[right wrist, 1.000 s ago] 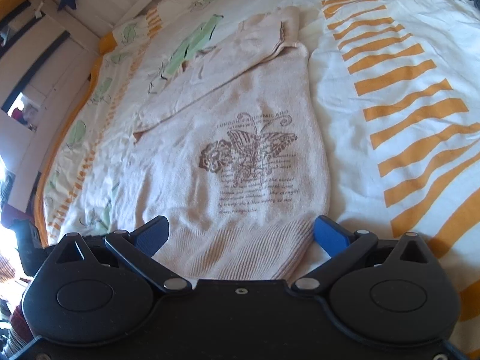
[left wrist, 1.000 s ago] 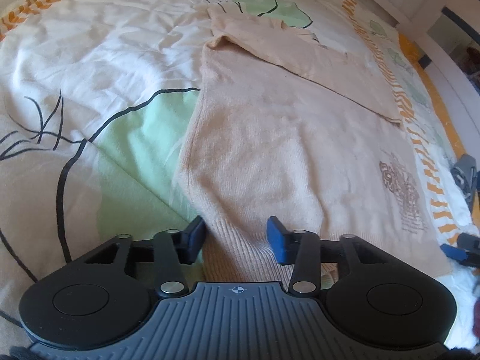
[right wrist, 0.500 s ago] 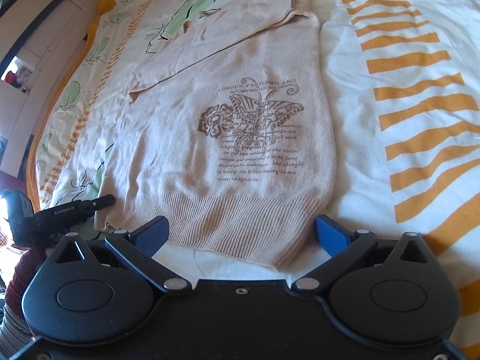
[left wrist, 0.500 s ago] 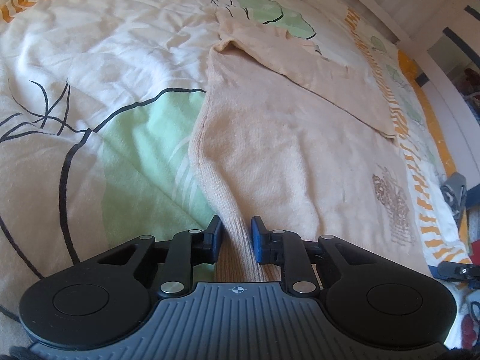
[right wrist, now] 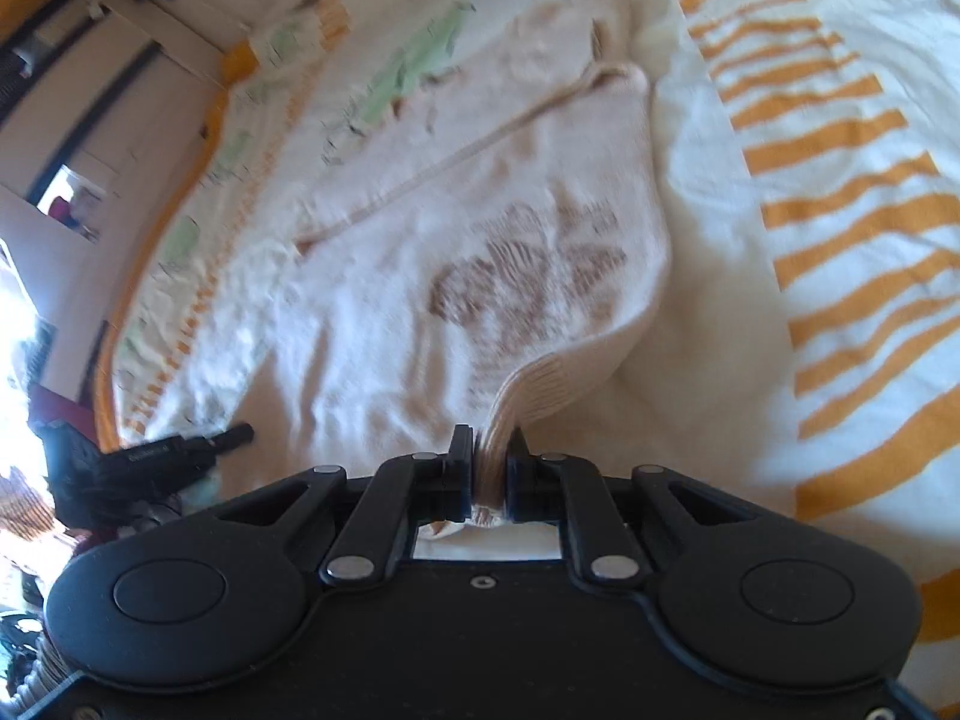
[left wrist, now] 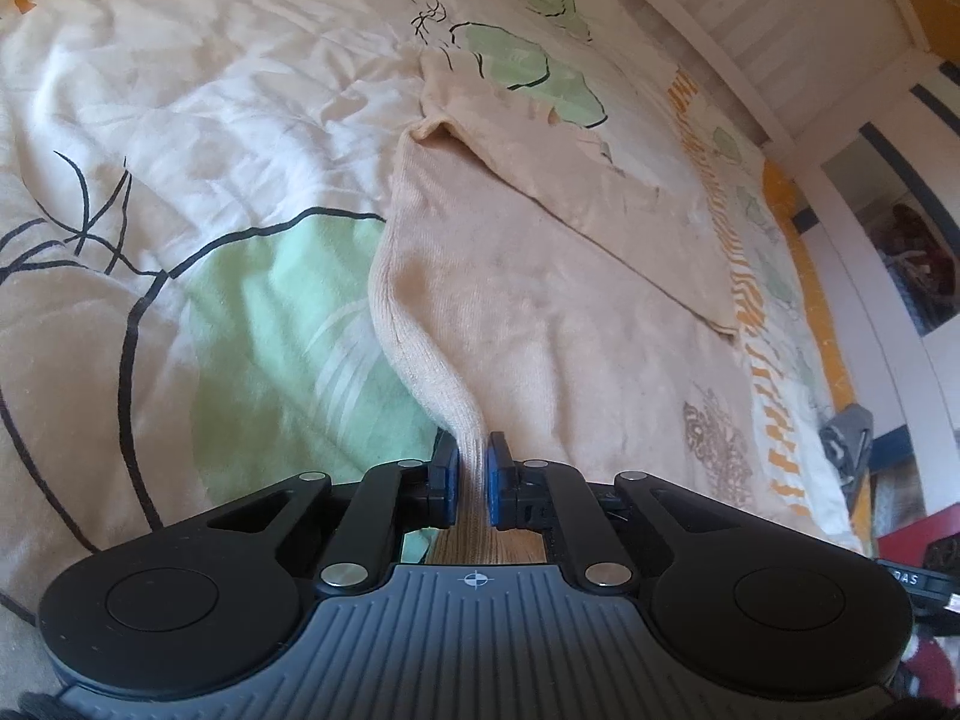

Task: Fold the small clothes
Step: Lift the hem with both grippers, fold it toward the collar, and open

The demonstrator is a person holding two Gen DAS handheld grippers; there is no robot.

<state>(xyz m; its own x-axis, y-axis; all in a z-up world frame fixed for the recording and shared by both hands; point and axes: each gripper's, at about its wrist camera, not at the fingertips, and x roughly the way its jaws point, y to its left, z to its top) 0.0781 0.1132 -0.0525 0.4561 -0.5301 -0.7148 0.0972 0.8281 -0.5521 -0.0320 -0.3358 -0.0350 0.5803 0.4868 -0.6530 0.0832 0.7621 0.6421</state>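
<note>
A beige knit sweater with a brown butterfly print lies flat on the bed, one sleeve folded across its upper part. My left gripper is shut on the ribbed hem at the sweater's left bottom corner. My right gripper is shut on the ribbed hem at the right bottom corner, which is lifted off the bed. The right wrist view is motion-blurred.
The bedcover is cream with green leaf shapes and orange stripes. A white slatted bed frame runs along the far side. The other gripper's dark body shows at the left of the right wrist view.
Both grippers closed on the sweater's bottom hem: the left first, the right in the last half second. The hem corners now rise off the bed.
</note>
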